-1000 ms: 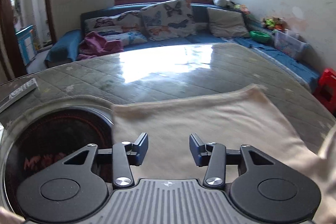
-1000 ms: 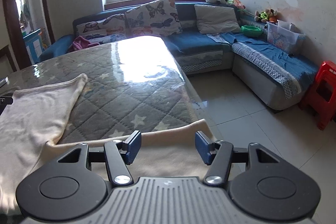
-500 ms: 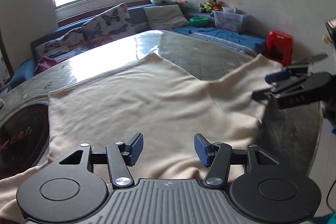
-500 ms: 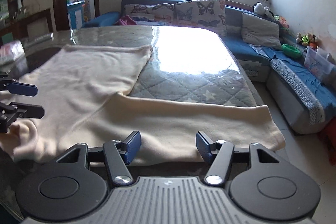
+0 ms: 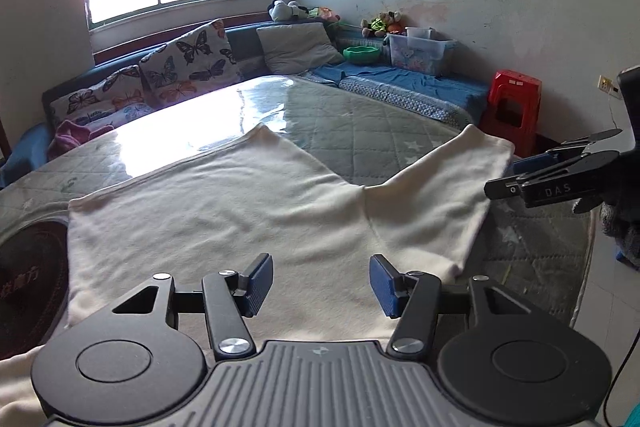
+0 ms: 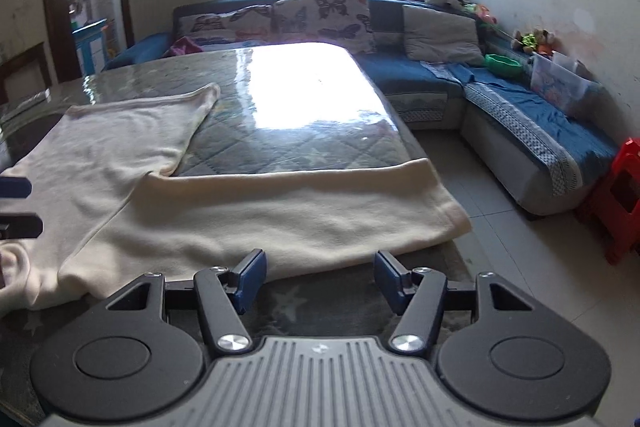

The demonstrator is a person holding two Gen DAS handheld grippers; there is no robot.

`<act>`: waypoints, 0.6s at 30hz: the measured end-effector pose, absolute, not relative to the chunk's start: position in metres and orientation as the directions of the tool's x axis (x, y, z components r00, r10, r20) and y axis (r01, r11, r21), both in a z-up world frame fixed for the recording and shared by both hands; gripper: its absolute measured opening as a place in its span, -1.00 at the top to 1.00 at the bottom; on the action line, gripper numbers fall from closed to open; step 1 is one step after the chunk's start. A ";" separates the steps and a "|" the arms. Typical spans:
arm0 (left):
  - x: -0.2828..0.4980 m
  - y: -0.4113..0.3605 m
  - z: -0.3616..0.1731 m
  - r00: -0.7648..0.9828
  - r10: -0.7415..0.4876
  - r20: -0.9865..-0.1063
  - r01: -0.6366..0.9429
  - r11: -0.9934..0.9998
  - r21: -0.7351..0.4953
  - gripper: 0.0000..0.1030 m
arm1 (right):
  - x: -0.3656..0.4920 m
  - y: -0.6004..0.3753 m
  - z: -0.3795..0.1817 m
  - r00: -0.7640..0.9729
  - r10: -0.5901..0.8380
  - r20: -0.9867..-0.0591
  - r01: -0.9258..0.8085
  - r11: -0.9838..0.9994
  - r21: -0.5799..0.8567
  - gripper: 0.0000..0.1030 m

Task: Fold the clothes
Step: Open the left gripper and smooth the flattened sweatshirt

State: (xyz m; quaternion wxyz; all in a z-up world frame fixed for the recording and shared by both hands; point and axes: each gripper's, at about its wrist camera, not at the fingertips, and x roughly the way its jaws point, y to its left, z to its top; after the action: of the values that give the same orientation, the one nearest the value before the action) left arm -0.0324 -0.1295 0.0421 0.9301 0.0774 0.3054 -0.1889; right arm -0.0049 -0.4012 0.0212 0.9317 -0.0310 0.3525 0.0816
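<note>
A cream garment (image 5: 224, 211), apparently a pair of trousers spread in a V, lies flat on the quilted, plastic-covered table (image 5: 360, 123), filling the centre of the left wrist view; one leg runs toward the upper middle of the frame, the other toward the right edge. The left gripper (image 5: 322, 281) hovers low over the waist end at bottom centre, jaws released and holding nothing. The right gripper (image 5: 556, 167), seen side-on at the right edge of that frame, sits just beside the tip of the right-hand leg, its fingers parted and empty; its own camera shows the right gripper (image 6: 318, 281) jaws apart over bare table, the near edge of the leg just ahead of them. Over the past second both cameras have swung from close, partial views of the cloth to wide ones taking in the whole garment, and the cloth now looks smoother. That suggests laying-out is finished and the first fold has not begun; a likely next step is gripping the right leg's end
</note>
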 end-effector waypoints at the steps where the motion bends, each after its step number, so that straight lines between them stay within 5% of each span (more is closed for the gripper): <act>1: -0.032 -0.131 0.041 0.738 -0.310 -0.599 0.403 0.915 0.022 -0.10 | -0.004 -0.405 0.022 0.740 0.125 -0.661 -0.162 0.987 0.005 -0.16; 18: -0.024 -0.137 0.038 0.705 -0.327 -0.629 0.378 0.924 -0.057 -0.10 | 0.013 -0.444 0.017 0.754 0.027 -0.656 0.010 0.999 0.053 0.10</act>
State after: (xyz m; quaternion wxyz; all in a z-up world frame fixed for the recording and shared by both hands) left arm -0.0236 -0.1368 0.0376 0.9226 0.0379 0.3329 -0.1910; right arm 0.0132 -0.4440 0.0167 0.9361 0.0266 0.3506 0.0044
